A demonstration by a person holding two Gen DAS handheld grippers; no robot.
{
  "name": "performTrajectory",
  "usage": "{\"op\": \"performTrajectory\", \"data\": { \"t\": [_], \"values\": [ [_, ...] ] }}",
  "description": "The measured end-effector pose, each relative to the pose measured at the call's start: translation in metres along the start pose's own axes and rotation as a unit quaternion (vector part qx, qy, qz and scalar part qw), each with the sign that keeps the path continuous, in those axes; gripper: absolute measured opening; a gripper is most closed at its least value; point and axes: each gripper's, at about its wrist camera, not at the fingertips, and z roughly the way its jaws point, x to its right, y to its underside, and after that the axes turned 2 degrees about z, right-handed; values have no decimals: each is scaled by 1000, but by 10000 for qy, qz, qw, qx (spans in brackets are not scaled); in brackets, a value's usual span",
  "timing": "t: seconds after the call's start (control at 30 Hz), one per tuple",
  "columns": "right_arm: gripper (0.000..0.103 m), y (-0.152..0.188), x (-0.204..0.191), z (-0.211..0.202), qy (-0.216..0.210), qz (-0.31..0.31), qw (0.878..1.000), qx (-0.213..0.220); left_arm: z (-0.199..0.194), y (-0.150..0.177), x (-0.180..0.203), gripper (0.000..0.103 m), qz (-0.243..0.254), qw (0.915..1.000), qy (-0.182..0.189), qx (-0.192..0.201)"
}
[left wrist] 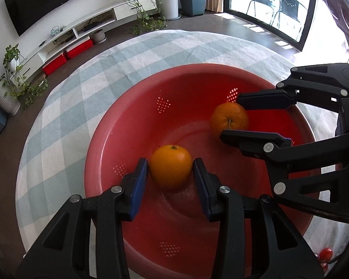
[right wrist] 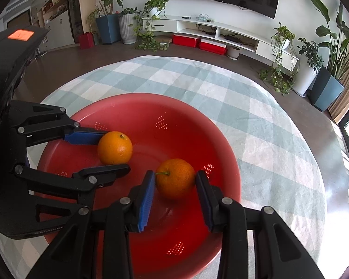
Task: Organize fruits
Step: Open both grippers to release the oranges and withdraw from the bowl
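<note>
Two oranges [left wrist: 170, 170] [left wrist: 229, 119], one red bowl [left wrist: 132, 125], two tongs [left wrist: 171, 166] [left wrist: 232, 118]

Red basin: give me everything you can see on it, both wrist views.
The red basin is a wide, round, shallow bowl, plastic by the look, glossy inside, with small patches of drain holes letting light through its wall. It sits upright on the checked tablecloth. Inside are two oranges: a smooth orange between the left gripper fingers, and a stemmed orange between the right gripper fingers. Both grippers reach into it.
</note>
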Motion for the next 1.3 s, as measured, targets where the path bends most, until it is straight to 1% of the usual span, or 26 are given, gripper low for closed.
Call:
{"op": "performTrajectory", "data": {
  "t": [0.07,0.13,0.2,0.27,0.37,0.47,0.5,0.57,0.6,0.67,0.73,0.77,0.8,0.83,0.87,1.0,1.07,1.17,1.23,1.3],
  "values": [
    [40,0,0,1,7,-33,10000,-32,2,0,4,42,143,9999,-52,-58],
    [40,0,0,0,-14,-19,10000,-35,3,0,7,54,172,9998,38,-64],
    [48,-1,1,-2,-79,35,10000,-2,3,1,10,59,201,9998,71,-49],
    [50,-1,1,-3,-131,59,9999,-5,2,1,11,60,207,9998,67,-33],
    [52,-2,0,-5,-61,1,10000,52,1,1,10,62,216,9998,4,-19],
    [59,-2,1,-10,3,30,9999,117,-4,1,7,64,149,9999,-39,42],
    [60,-2,2,-12,-6,53,9999,145,-7,1,5,65,109,9999,-51,79],
    [60,-1,3,-19,-3,86,9997,229,-16,3,3,71,37,9998,-44,192],
    [62,0,4,-24,5,103,9995,291,-22,4,2,74,11,9997,-54,252],
    [65,2,7,-36,2,166,9989,427,-35,8,0,75,-43,9992,-74,382],
    [67,5,10,-50,-30,263,9980,574,-50,16,-2,80,-150,9986,-59,513],
    [70,7,12,-58,-41,318,9973,658,-59,21,-3,81,-221,9980,-51,596],
    [73,11,14,-66,-67,376,9964,751,-67,27,-4,84,-296,9972,-13,686],
    [75,16,16,-75,-106,435,9955,840,-75,33,-5,89,-384,9962,53,774],
    [78,20,18,-83,-139,496,9945,915,-83,41,-6,91,-509,9950,127,855],
    [82,49,24,-114,-324,850,9894,1135,-112,77,-7,101,-1028,9866,580,1128],
    [83,67,23,-129,-389,943,9872,1225,-127,97,1,102,-1106,9836,696,1243],
    [83,94,17,-150,-383,1004,9845,1385,-145,126,20,102,-1079,9810,867,1358],
    [83,113,11,-163,-432,1104,9819,1475,-152,144,35,102,-1090,9802,957,1347],
    [83,133,5,-174,-477,1212,9799,1513,-160,164,53,102,-1099,9805,963,1314]
  ]
}}
